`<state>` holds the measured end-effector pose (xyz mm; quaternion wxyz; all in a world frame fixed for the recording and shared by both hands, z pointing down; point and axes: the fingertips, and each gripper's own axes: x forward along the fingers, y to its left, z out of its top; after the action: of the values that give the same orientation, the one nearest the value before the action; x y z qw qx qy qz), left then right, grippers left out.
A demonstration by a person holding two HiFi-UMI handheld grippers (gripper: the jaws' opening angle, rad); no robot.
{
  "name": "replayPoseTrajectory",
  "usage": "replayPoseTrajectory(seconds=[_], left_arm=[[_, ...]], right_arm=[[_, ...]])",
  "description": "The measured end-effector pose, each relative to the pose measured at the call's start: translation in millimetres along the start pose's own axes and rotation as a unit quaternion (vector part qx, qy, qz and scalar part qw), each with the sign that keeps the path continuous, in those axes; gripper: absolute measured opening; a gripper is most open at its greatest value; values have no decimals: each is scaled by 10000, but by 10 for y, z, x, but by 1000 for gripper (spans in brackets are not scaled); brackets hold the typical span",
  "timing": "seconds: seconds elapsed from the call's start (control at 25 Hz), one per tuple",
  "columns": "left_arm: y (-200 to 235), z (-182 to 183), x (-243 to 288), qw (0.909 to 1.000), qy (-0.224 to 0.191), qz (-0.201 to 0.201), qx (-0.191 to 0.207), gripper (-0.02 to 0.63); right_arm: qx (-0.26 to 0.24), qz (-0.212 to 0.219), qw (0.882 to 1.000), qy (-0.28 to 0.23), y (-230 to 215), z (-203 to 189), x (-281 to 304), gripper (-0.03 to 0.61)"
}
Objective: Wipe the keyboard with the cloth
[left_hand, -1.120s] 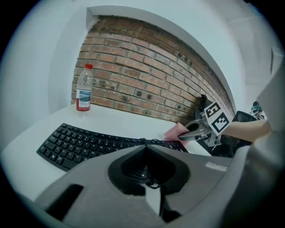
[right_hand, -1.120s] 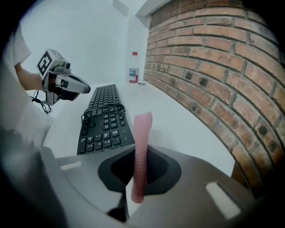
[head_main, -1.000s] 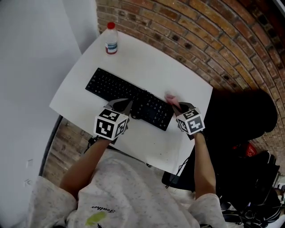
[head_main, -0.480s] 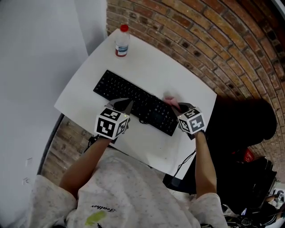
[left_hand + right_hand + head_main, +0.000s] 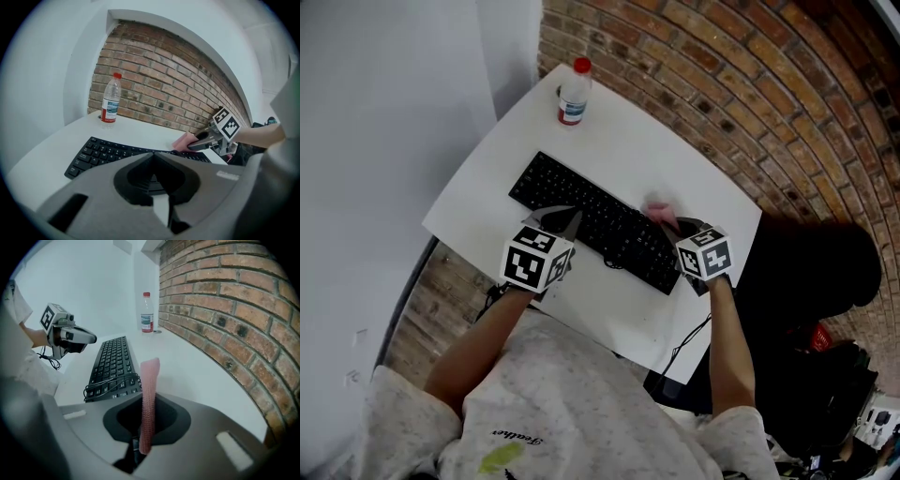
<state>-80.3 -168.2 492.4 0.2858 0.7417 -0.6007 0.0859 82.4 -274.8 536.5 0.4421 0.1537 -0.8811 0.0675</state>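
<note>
Gripping the pink cloth [image 5: 149, 394] by one edge at the right end of the keyboard [image 5: 581, 217] on the white surface [image 5: 656, 141], the right tool [image 5: 667, 221] holds something seemingly soft and light, while the left tool [image 5: 565, 222], closed and empty, sits near the keys.

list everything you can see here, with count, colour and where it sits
table: 1, white, against the brick wall
keyboard: 1, black, across the table's middle
cable: 1, black, bundled on the keyboard's right end
bottle: 1, clear with red cap, table's far corner
cloth: 1, pink, pinched in the right gripper
left gripper: 1, grey, shut and empty, at the keyboard's near edge
right gripper: 1, grey, at the keyboard's right end
</note>
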Motion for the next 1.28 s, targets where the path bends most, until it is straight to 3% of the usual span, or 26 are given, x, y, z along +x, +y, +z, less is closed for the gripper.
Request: replayPoseTrajectory(seconds=[1.28], left_arm=[[815, 89, -322, 9996, -125, 162, -191, -9]], right_arm=[[-262, 247, 9993, 60, 473, 779, 528, 23]])
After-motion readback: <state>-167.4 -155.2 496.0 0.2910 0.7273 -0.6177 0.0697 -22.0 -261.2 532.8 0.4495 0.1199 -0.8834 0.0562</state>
